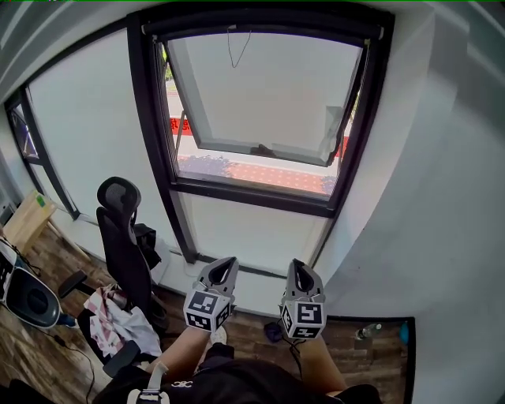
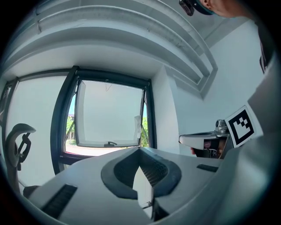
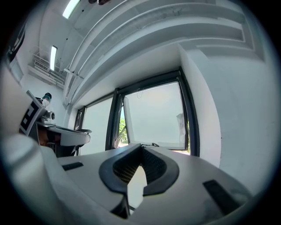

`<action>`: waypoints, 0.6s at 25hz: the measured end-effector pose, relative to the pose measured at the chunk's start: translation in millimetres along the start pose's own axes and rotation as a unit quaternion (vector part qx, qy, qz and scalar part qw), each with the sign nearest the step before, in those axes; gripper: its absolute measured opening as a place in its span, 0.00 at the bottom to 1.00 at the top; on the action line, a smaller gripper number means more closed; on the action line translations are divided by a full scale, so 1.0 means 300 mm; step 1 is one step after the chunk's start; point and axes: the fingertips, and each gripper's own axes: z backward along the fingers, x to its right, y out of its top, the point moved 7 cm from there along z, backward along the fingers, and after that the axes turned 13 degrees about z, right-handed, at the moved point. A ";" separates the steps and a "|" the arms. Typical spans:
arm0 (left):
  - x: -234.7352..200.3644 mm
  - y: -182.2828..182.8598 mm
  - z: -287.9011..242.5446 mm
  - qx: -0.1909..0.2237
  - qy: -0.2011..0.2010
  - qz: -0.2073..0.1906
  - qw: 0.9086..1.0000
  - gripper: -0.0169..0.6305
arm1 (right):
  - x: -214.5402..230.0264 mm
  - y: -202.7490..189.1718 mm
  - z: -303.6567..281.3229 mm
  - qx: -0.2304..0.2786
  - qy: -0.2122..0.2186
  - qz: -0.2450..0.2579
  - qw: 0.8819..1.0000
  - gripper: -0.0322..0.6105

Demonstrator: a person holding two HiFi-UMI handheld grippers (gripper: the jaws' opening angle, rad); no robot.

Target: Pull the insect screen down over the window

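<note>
The dark-framed window (image 1: 260, 110) stands ahead with its sash (image 1: 260, 91) tilted outward. The insect screen is rolled up in the cassette (image 1: 260, 24) at the frame's top, and a thin pull cord (image 1: 235, 49) hangs from it. Both grippers are held low, well below the sill, side by side. My left gripper (image 1: 225, 270) is shut and empty. My right gripper (image 1: 300, 273) is shut and empty too. In the left gripper view the window (image 2: 107, 116) shows beyond the closed tips (image 2: 138, 150); in the right gripper view the window (image 3: 153, 116) lies past the tips (image 3: 141, 146).
A black office chair (image 1: 122, 229) with cloth on its seat stands at the left. A white wall (image 1: 442, 205) flanks the window's right. A bottle (image 1: 368, 331) lies on the wooden floor at the lower right. A fixed pane (image 1: 87, 134) sits left of the window.
</note>
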 end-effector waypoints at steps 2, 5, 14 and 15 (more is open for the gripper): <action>-0.049 0.007 -0.039 -0.002 -0.002 0.004 1.000 0.03 | -0.012 -0.005 -0.064 -0.003 0.001 0.006 1.000 0.06; -0.138 0.037 -0.110 0.006 -0.004 0.004 1.000 0.03 | -0.026 0.004 -0.175 -0.004 0.001 0.012 1.000 0.06; -0.413 0.166 -0.293 0.013 0.001 0.007 1.000 0.03 | -0.062 0.072 -0.519 0.008 -0.004 0.005 1.000 0.06; -0.443 0.176 -0.310 0.012 0.001 0.008 1.000 0.03 | -0.071 0.076 -0.553 0.007 -0.003 0.006 1.000 0.06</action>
